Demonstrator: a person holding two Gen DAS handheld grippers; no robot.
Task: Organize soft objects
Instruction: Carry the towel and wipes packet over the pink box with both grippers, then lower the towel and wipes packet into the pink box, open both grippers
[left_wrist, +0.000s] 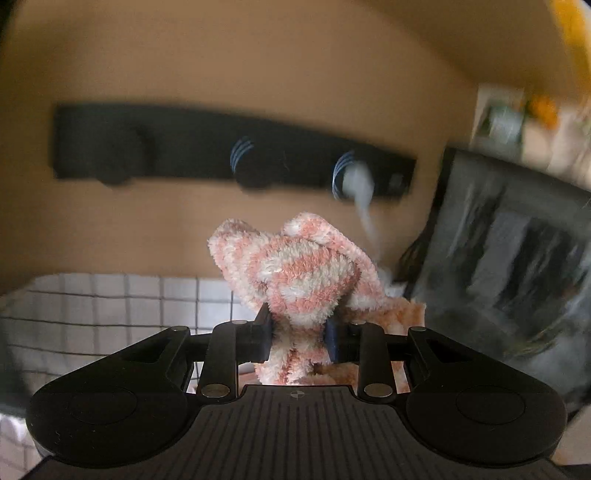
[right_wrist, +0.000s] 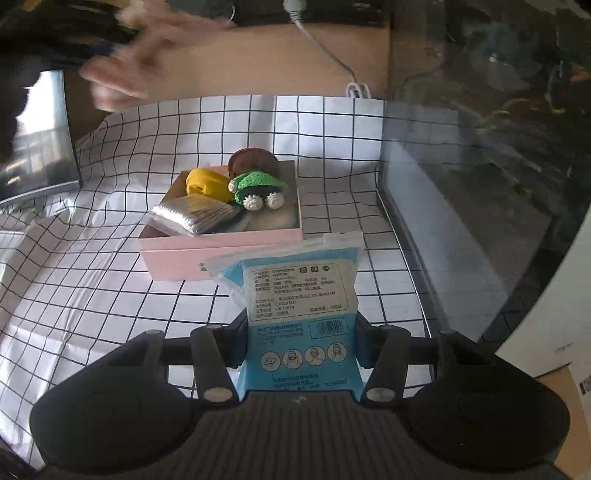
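Two grippers, each loaded. Right gripper (right_wrist: 301, 350) pinches a blue packet (right_wrist: 295, 295) by its lower half, long axis pointing away toward the pink box (right_wrist: 221, 247) just beyond, above the checked cloth (right_wrist: 92, 295). Risk: slick film could slide from the pads, or the packet's floppy top catch the box's near wall. Left gripper (left_wrist: 299, 332) clamps a striped sock (left_wrist: 295, 273), bunched, no clear axis, raised before a tan wall (left_wrist: 258, 66); loose folds may snag.

A person's hand (right_wrist: 144, 55) smears across my right view's top. My packet (right_wrist: 299, 314) hides the pink box's (right_wrist: 221, 245) front label. Behind my sock (right_wrist: 295, 280), everything blurs.
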